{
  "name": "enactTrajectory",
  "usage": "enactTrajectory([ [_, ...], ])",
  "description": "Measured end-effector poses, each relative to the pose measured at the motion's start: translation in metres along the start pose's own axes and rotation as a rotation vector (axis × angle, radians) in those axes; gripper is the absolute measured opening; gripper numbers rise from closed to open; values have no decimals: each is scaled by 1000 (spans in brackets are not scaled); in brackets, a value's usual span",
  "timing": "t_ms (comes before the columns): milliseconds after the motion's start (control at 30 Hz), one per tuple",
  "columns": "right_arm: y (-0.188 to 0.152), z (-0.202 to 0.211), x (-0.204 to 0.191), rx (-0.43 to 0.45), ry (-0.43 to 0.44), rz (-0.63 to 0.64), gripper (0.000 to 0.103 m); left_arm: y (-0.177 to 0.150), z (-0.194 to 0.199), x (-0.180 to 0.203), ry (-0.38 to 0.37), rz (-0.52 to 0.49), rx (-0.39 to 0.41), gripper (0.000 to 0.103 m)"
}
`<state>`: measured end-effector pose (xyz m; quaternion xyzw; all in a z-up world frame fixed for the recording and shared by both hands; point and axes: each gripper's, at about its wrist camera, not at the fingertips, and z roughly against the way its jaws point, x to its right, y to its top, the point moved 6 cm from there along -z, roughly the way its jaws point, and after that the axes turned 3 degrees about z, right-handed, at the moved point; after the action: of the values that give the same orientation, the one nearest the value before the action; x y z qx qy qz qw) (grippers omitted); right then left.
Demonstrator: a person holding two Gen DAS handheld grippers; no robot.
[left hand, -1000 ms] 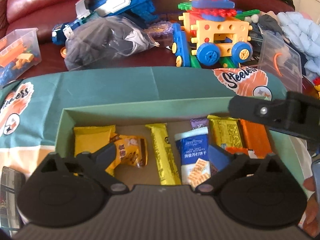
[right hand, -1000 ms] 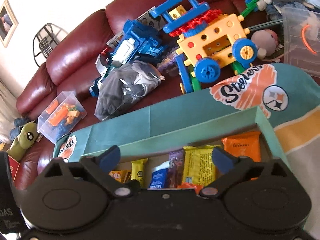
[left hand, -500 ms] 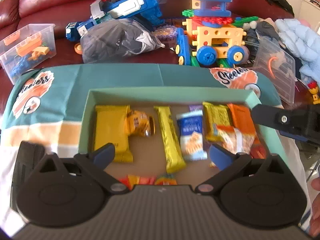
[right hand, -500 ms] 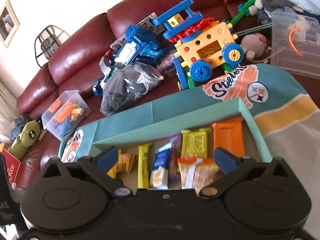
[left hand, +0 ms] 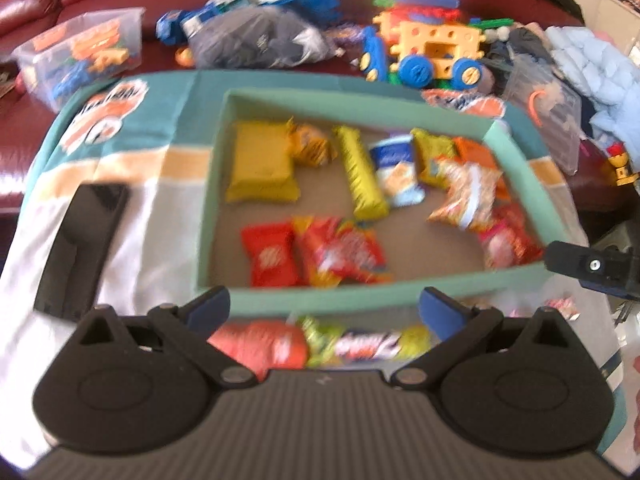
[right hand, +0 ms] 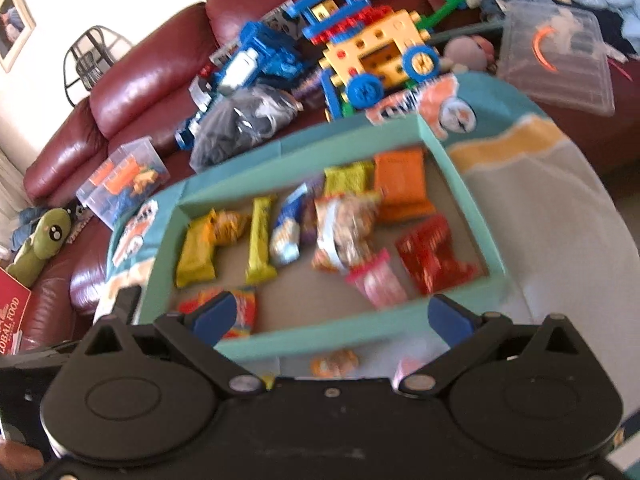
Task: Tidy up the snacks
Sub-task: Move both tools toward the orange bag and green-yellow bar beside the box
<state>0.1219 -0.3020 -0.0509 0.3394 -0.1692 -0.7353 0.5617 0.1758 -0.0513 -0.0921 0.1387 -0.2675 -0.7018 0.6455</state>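
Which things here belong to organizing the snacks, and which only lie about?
Job: green box; snack packets in it, such as the yellow bar; loose packets in front.

Lying about: toy vehicle, plastic bins, black device, green plush.

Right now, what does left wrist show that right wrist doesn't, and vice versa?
Only the left wrist: the flat black object on the cloth left of the box, loose snacks in front of the near wall, and the right claw's finger at the right edge.

Only the right wrist: the green plush toy, the red book and the wall picture.

Both: the teal box of snack packets, the yellow block vehicle, the red sofa, and open claws.
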Motion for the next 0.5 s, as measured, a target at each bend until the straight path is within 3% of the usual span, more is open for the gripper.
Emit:
enactTrajectory([
  [267, -34, -15, -16, -80, 36, 11, 103, -36, -7, -55, 64, 78, -50, 103],
  [500, -42, -27, -39, -83, 68, 63, 103, -48, -18, -85, 98, 105, -84, 103],
])
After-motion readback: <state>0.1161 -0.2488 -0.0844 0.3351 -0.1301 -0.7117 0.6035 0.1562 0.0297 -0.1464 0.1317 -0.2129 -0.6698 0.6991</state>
